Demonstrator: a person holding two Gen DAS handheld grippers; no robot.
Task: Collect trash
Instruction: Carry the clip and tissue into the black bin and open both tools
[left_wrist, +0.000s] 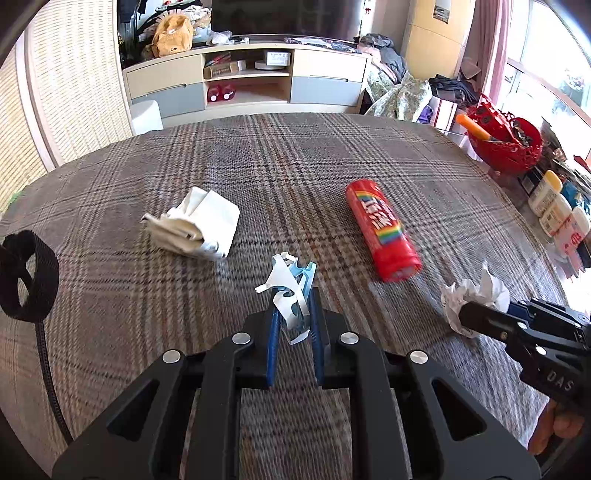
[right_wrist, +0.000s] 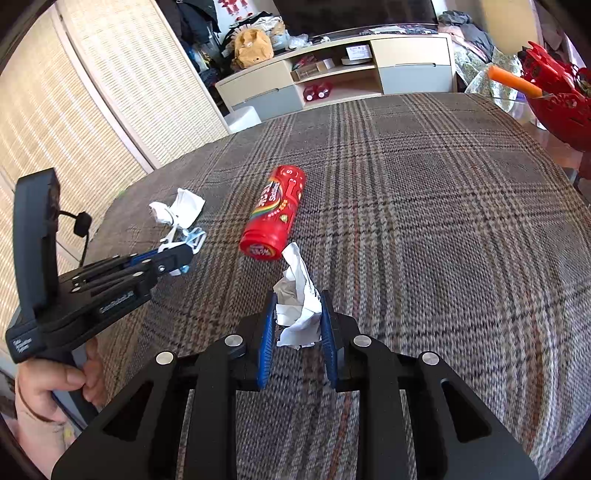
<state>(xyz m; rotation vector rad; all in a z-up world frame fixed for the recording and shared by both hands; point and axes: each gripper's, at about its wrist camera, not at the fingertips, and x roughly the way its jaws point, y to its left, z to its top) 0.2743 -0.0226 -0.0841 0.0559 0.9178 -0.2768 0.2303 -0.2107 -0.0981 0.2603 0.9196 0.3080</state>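
Crumpled paper (right_wrist: 298, 310) and blue-white wrapper (left_wrist: 291, 295) sit clamped; red tube (left_wrist: 382, 229) lies flat.

We see brown-grey plaid bench (left_wrist: 258, 155); red rainbow-striped tube (left_wrist: 382, 230) beyond black gripper (left_wrist: 293, 306) with blue pads; white-and-pale-blue scrap (left_wrist: 288, 291) between them.

A brown plaid cloth covers the table (left_wrist: 295, 155), with a red openwork plastic basket (left_wrist: 506, 142) at its far edge and a cream low cabinet (left_wrist: 243, 79) beyond.
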